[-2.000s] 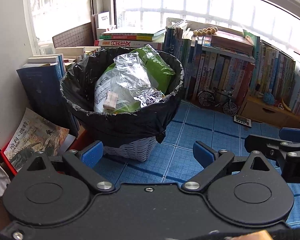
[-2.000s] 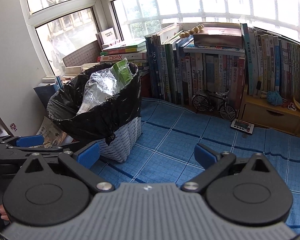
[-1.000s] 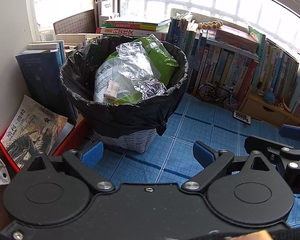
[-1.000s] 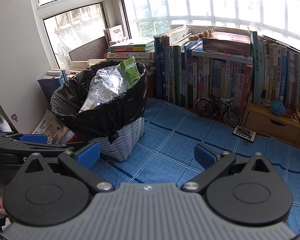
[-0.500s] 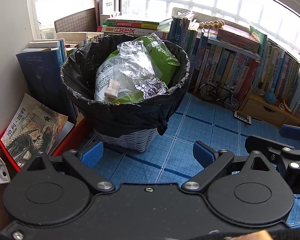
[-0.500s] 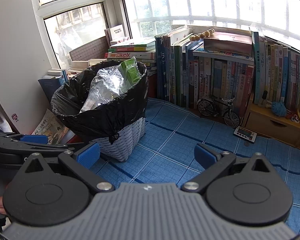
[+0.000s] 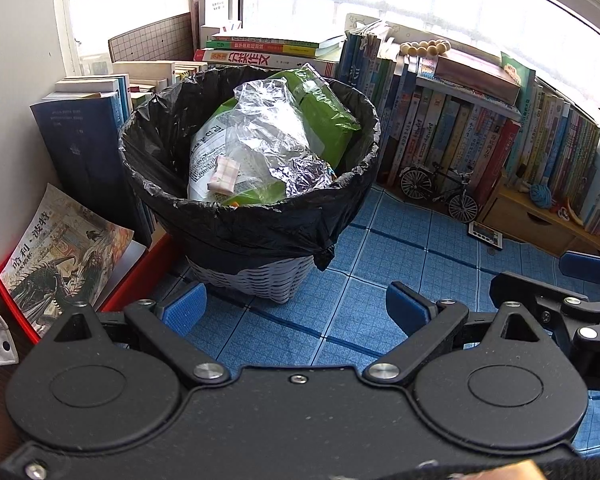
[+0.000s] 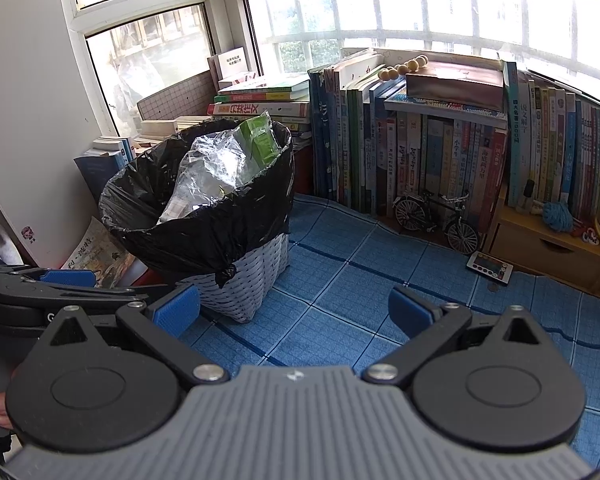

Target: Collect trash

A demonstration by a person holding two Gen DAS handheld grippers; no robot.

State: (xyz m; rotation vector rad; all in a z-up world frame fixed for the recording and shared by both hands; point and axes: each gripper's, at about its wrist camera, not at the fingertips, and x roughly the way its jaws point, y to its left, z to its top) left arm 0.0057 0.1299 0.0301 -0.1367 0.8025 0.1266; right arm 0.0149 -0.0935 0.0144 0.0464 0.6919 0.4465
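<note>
A white woven bin (image 7: pixel 256 280) (image 8: pixel 256 280) lined with a black bag (image 7: pixel 240 236) (image 8: pixel 220 236) stands on the blue mat. It is heaped with a clear plastic bag (image 7: pixel 268 136) (image 8: pixel 208 164), green packaging (image 7: pixel 324 116) (image 8: pixel 260 140), crumpled foil (image 7: pixel 308 176) and a small pink-white wrapper (image 7: pixel 224 174). My left gripper (image 7: pixel 296 308) hangs open just in front of the bin, nothing between its blue pads. My right gripper (image 8: pixel 294 310) is open too, to the right of the bin; it also shows at the right edge of the left wrist view (image 7: pixel 556 292).
Upright books (image 8: pixel 440 156) line the window wall, with stacked books (image 7: pixel 260 50) behind the bin. A model bicycle (image 7: pixel 440 188) and a small timer (image 8: pixel 488 270) rest on the blue mat (image 8: pixel 340 280). A dragon-cover book (image 7: pixel 60 252) leans at left, a wooden box (image 8: pixel 548 244) at right.
Both grippers have drawn back slightly and risen, so the bin looks a little smaller and farther. Both stay open and hold nothing.
</note>
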